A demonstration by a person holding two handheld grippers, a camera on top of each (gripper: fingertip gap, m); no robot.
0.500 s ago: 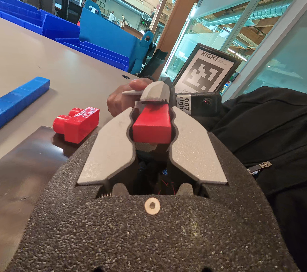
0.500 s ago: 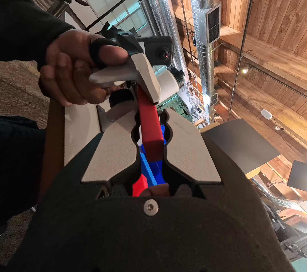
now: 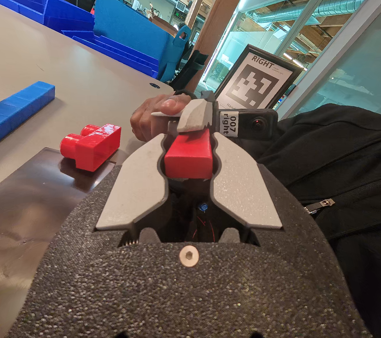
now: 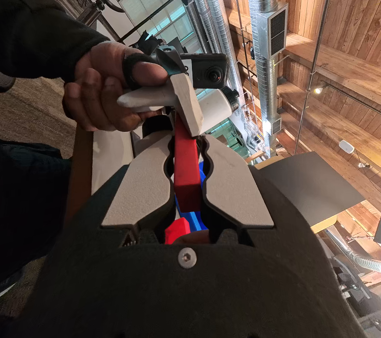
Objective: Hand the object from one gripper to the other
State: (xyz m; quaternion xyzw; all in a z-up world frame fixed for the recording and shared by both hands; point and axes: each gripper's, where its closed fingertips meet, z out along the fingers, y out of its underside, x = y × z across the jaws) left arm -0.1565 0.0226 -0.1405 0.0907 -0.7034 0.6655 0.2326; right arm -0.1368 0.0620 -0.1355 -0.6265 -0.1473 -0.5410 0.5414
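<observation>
A red rectangular block (image 3: pixel 188 158) is held in the air between both grippers. In the left wrist view my left gripper (image 3: pixel 188 136) is shut on its near end, with both grey fingers against its sides. The right gripper's finger (image 3: pixel 193 119) lies over the block's far end, held by a hand (image 3: pixel 152 115). In the right wrist view my right gripper (image 4: pixel 187 139) is shut on the same block (image 4: pixel 186 171), which runs lengthwise between the fingers. The left gripper's fingers (image 4: pixel 185 105) clamp its far end there.
On the tan table (image 3: pixel 72 72) lie a red studded brick (image 3: pixel 92 146), a long blue bar (image 3: pixel 24 105) and a dark mat (image 3: pixel 41 187). Blue bins (image 3: pixel 68 16) line the far edge. A framed marker sign (image 3: pixel 255 84) and a black jacket (image 3: pixel 329 163) are on the right. The tips of both grippers are at nearly the same place.
The two grippers have come slightly closer together, so the red block sits a little deeper between the right gripper's fingers. Both finger gaps look unchanged.
</observation>
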